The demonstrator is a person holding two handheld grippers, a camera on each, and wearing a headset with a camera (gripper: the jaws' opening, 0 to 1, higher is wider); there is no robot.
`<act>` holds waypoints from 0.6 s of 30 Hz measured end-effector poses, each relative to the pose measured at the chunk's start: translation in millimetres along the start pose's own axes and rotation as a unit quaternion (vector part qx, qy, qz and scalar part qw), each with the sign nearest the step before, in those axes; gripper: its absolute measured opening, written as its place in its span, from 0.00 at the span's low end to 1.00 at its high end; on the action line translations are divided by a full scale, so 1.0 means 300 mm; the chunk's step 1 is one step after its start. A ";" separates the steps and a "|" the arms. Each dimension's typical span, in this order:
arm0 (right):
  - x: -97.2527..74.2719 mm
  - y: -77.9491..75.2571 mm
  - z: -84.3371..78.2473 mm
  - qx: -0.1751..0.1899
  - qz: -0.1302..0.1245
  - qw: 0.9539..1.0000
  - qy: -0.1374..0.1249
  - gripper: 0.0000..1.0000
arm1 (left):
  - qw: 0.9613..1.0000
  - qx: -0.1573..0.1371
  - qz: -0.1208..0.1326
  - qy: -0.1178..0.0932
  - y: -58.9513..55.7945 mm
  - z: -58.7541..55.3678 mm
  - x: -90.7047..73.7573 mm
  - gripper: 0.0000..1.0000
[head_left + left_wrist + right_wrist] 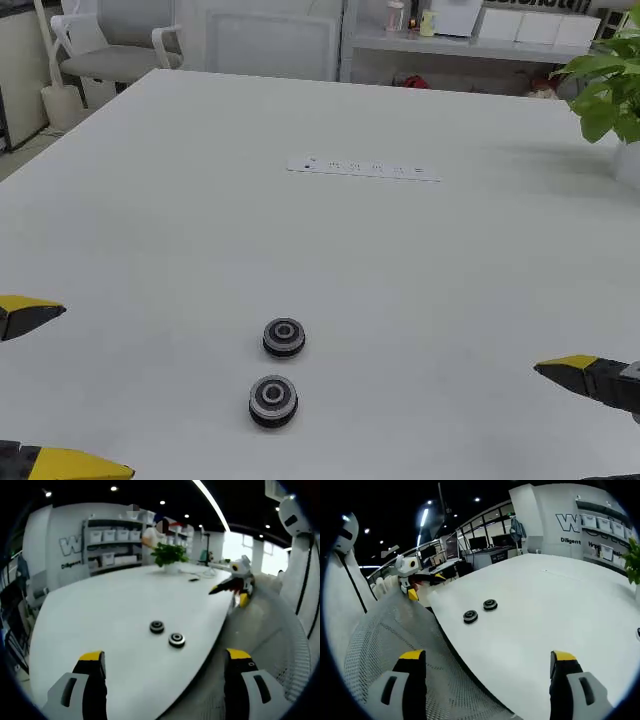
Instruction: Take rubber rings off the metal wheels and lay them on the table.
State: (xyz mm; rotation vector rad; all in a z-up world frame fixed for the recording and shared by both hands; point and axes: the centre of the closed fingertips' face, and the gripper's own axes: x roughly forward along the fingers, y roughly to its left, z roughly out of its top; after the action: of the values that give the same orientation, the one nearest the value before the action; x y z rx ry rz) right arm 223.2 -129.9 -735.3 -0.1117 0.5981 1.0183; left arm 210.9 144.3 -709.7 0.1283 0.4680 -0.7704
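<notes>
Two metal wheels lie flat on the white table, hubs facing up, so each shows a round face with no long axis. Their black rubber rings are seated around the rims. The pair sits close together but apart, one just beyond the other as seen from the head view, near the table's front edge and roughly midway between the two grippers. The left gripper is at the left edge of the head view with its yellow-tipped jaws spread wide and nothing between them. The right gripper comes in from the right edge, its jaws likewise wide and holding nothing. Both are well apart from the wheels, with bare tabletop between. Farther back, a flush power strip is set into the table, well beyond the wheels. A leafy plant stands at the far right, and an office chair sits past the far left corner.
</notes>
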 end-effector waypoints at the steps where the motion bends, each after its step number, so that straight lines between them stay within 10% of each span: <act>1: 0.000 0.001 0.000 -0.001 0.000 1.000 0.000 1.00 | 1.000 0.000 0.000 -0.001 0.001 0.002 -0.001 1.00; 18: 0.002 -0.002 0.005 -0.002 -0.002 1.000 -0.002 1.00 | 1.000 0.002 -0.006 -0.002 0.006 0.008 0.003 1.00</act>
State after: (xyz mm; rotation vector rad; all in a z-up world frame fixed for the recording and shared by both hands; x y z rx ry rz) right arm 224.5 -129.2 -734.5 -0.1139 0.5921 1.0159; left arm 213.5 144.2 -708.2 0.1284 0.4625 -0.7831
